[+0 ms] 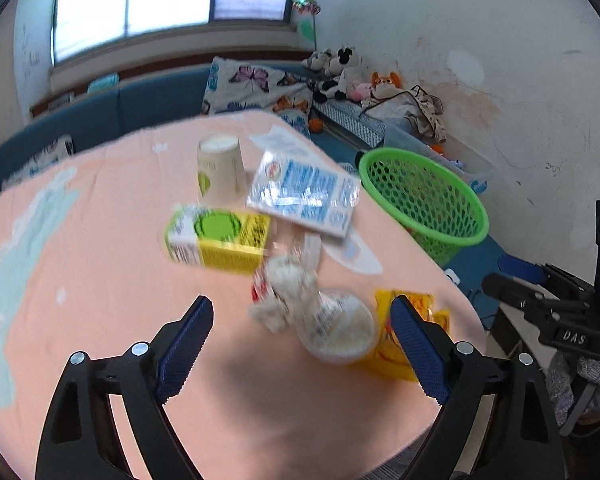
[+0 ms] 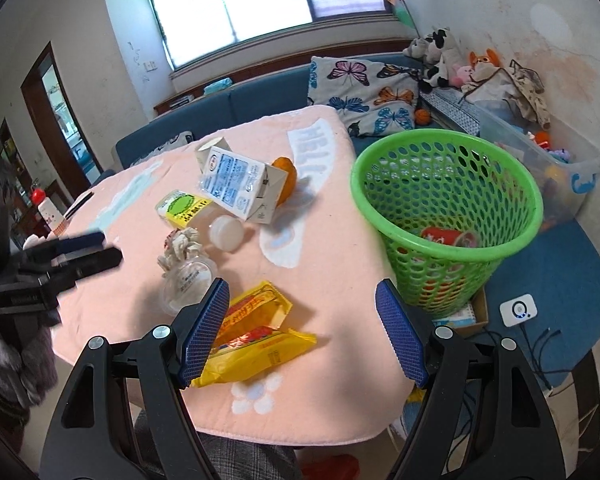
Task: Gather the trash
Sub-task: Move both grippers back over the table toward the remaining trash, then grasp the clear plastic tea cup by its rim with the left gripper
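Both grippers, left gripper (image 1: 302, 326) and right gripper (image 2: 302, 314), wide apart, empty, above table (image 2: 332, 240).

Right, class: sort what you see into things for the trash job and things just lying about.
For the job: green basket, yellow wrapper, crumpled paper, milk carton, yellow-green carton, plastic cup.

Lying about: butterfly pillow, plush toys, storage bin.
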Action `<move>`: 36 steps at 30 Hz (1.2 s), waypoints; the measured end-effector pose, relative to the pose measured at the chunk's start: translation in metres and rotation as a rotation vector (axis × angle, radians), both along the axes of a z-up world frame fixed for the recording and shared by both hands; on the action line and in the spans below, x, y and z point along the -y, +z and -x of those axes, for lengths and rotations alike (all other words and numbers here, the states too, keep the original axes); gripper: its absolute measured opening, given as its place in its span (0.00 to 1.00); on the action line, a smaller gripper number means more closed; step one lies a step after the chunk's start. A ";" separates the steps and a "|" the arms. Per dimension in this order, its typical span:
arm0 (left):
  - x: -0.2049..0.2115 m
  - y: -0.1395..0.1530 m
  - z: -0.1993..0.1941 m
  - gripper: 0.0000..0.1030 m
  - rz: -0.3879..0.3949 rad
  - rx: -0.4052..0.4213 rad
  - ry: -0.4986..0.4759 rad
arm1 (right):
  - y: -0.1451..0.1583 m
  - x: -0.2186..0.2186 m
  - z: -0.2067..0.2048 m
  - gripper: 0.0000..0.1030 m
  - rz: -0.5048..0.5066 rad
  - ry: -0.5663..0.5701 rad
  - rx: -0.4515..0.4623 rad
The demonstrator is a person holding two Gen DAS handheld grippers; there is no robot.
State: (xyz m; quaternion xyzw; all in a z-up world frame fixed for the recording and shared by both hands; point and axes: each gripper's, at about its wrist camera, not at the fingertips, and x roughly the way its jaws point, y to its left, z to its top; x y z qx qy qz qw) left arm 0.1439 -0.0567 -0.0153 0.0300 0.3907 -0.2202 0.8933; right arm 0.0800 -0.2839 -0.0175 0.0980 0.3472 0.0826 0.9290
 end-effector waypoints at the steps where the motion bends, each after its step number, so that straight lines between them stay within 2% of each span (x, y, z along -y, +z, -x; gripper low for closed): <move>1: 0.001 -0.005 0.002 0.85 0.003 -0.019 0.004 | 0.000 -0.001 0.000 0.73 0.003 -0.001 0.001; 6: 0.008 -0.022 0.004 0.85 0.015 -0.079 0.016 | -0.002 0.002 0.001 0.73 -0.013 -0.006 -0.003; 16: 0.039 -0.036 -0.011 0.85 0.012 -0.160 0.057 | -0.011 0.015 0.005 0.73 -0.026 -0.039 -0.016; 19: 0.043 -0.041 -0.017 0.85 -0.010 -0.162 0.099 | -0.013 0.018 0.005 0.73 -0.031 -0.042 -0.019; 24: 0.042 -0.053 -0.027 0.85 -0.001 -0.211 0.147 | -0.018 0.022 0.005 0.73 -0.049 -0.053 -0.029; 27: 0.044 -0.055 -0.028 0.85 0.000 -0.216 0.144 | -0.019 0.022 0.004 0.73 -0.054 -0.054 -0.034; 35: 0.054 -0.061 -0.032 0.85 -0.072 -0.183 0.169 | -0.021 0.017 0.004 0.73 -0.063 -0.046 -0.034; 36: 0.054 -0.061 -0.033 0.81 -0.070 -0.182 0.172 | -0.021 0.017 0.004 0.73 -0.063 -0.046 -0.034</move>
